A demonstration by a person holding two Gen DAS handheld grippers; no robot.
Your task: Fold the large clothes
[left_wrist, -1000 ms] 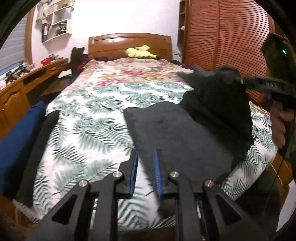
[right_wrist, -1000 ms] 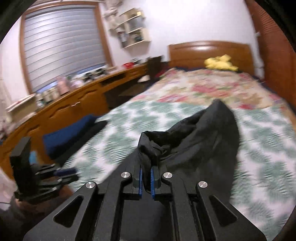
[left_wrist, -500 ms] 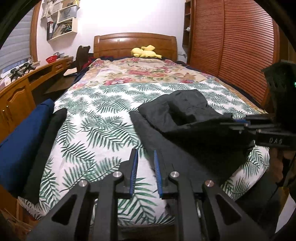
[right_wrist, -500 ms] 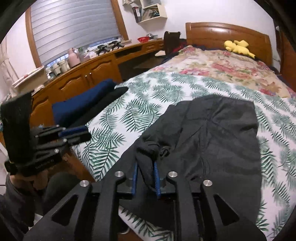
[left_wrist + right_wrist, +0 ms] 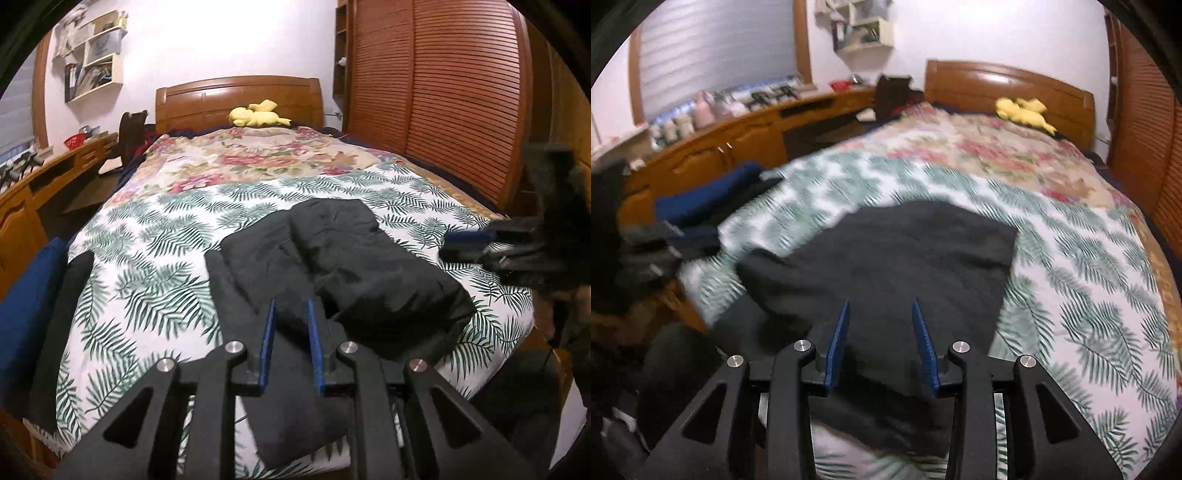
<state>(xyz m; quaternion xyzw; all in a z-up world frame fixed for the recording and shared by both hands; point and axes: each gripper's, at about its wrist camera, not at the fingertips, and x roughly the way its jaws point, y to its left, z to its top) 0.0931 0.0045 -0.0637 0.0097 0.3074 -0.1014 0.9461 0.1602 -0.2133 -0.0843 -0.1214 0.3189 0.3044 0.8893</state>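
A large black garment (image 5: 332, 266) lies folded over on the leaf-print bedspread (image 5: 147, 288) near the foot of the bed; it also shows in the right wrist view (image 5: 905, 258). My left gripper (image 5: 291, 306) is open and empty, hovering over the garment's near left strip. My right gripper (image 5: 880, 308) is open and empty above the garment's near edge. In the left wrist view the right gripper (image 5: 465, 243) shows blurred at the right, clear of the cloth.
Folded navy cloth (image 5: 26, 306) and a dark strip (image 5: 62, 325) lie at the bed's left edge. A wooden desk (image 5: 738, 147) runs along the left. A headboard (image 5: 236, 99), yellow plush toy (image 5: 255, 116) and slatted wardrobe (image 5: 436, 103) stand beyond.
My right gripper carried the lifted garment half over, laid it down on the rest, then opened and let go, pulling back. My left gripper stayed open and nearly still.
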